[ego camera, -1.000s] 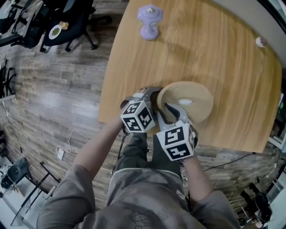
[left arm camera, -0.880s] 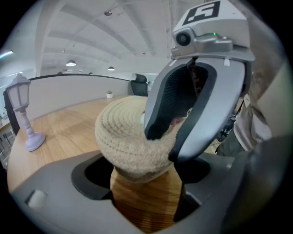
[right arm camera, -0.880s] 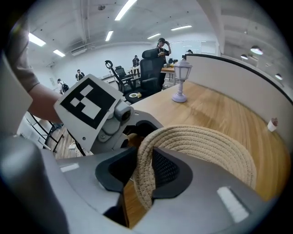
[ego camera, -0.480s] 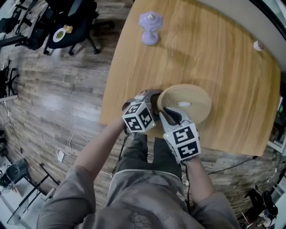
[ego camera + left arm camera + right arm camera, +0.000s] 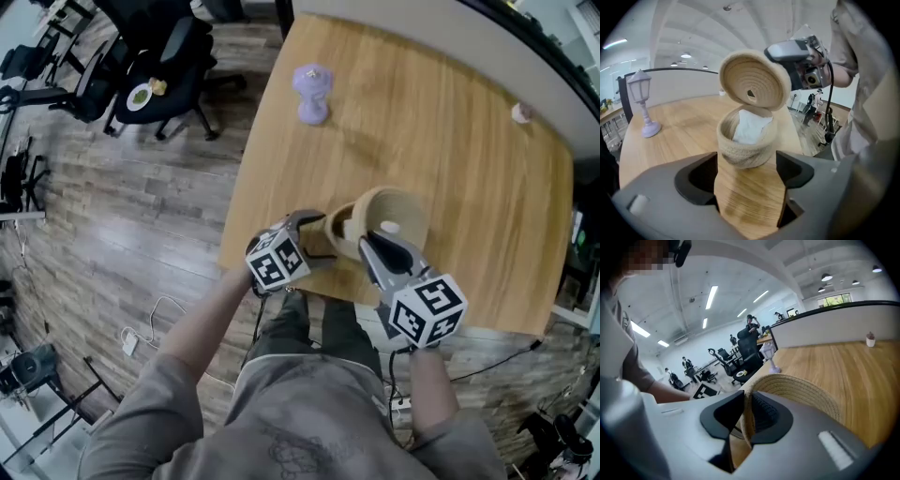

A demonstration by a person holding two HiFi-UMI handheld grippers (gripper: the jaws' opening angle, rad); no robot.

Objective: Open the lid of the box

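Woven box (image 5: 746, 145) stands at the near edge of the wooden table (image 5: 469, 141), close to the person; its mouth is uncovered and something white and crumpled (image 5: 749, 127) lies inside. The round woven lid (image 5: 752, 79) hangs above and just to the right of the box, tilted steeply so its underside faces the left gripper's camera; it is clear of the rim. The right gripper (image 5: 747, 420) pinches the lid's edge between its pads; its jaws have just been closing, and the rim sits squeezed between them. The left gripper (image 5: 746, 164) comes at the box from the near left with its jaws spread wide; the base of the box sits right at their tips, though whether the pads actually touch its wall is hard to tell. A lilac lantern-shaped ornament (image 5: 311, 92) stands at the far left of the table, well apart from the box; a black office chair (image 5: 159, 66) stands on the plank floor beyond the table's left edge.
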